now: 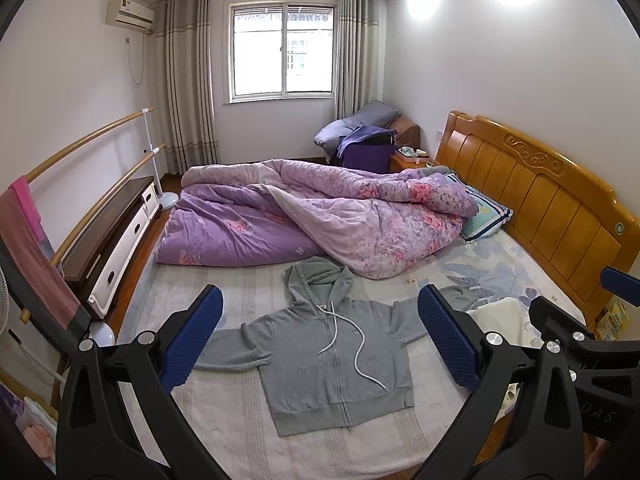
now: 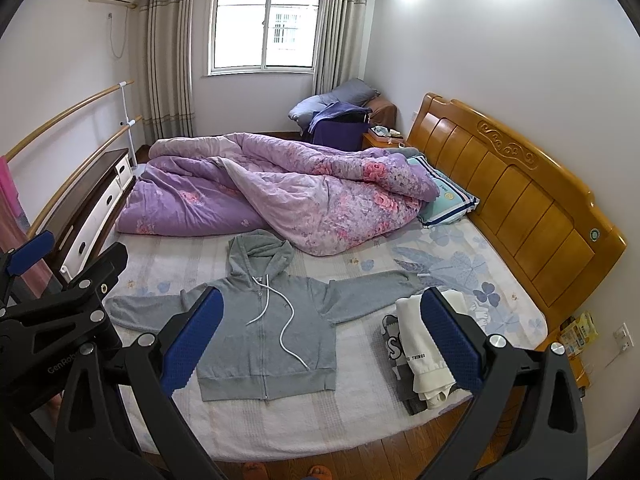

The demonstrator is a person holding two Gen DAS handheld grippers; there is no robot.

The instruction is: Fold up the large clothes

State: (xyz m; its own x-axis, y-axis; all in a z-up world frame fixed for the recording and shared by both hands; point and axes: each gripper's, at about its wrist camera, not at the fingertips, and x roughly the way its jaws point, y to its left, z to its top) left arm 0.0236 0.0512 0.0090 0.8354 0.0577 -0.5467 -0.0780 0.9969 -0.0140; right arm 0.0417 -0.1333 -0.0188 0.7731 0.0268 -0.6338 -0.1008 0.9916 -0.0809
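1. A grey zip hoodie (image 2: pixel 264 332) lies flat on the bed (image 2: pixel 360 412), sleeves spread, hood toward the purple quilt (image 2: pixel 280 196).
2. Folded clothes (image 2: pixel 420 356) sit right of it.
3. The right tool (image 2: pixel 322 340) hangs above, jaws wide apart, holding nothing.

quilt (image 1: pixel 304 216) behind hoodie (image 1: pixel 332 356), folded pile (image 2: pixel 424 356) beside

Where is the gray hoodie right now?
The gray hoodie lies spread flat, zipper up, on the bed, in the middle of both views, in front of the purple quilt and left of the folded clothes pile.
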